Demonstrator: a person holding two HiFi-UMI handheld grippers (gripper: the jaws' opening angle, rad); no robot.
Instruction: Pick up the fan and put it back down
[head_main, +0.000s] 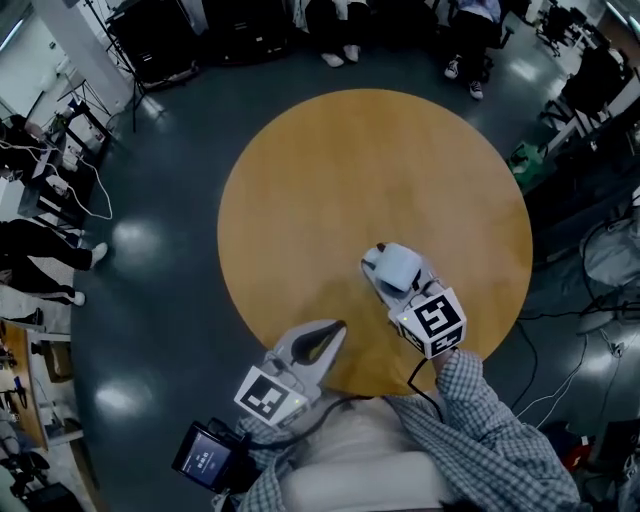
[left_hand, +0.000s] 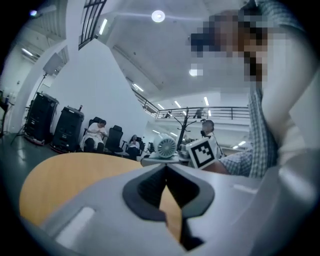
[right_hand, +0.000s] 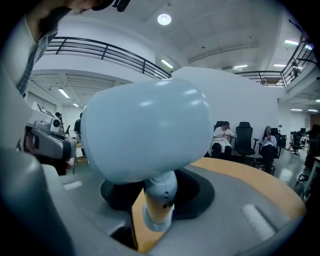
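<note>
Right gripper (head_main: 375, 270): jaws pinch the stem of the fan (right_hand: 159, 200), dark pads on either side of it. The fan's pale blue head (head_main: 398, 268) sits above the jaws and fills most of the right gripper view. The fan is in the gripper, over the near part of the round wooden table (head_main: 330, 170); wood shows below the stem's end.

Left gripper (head_main: 338, 328): jaws pressed together at the tips, nothing between them, held at the table's near edge, well apart from the fan.

Checked sleeve (head_main: 480, 420) behind the right gripper. Seated people (right_hand: 223, 136) on chairs beyond the table.
</note>
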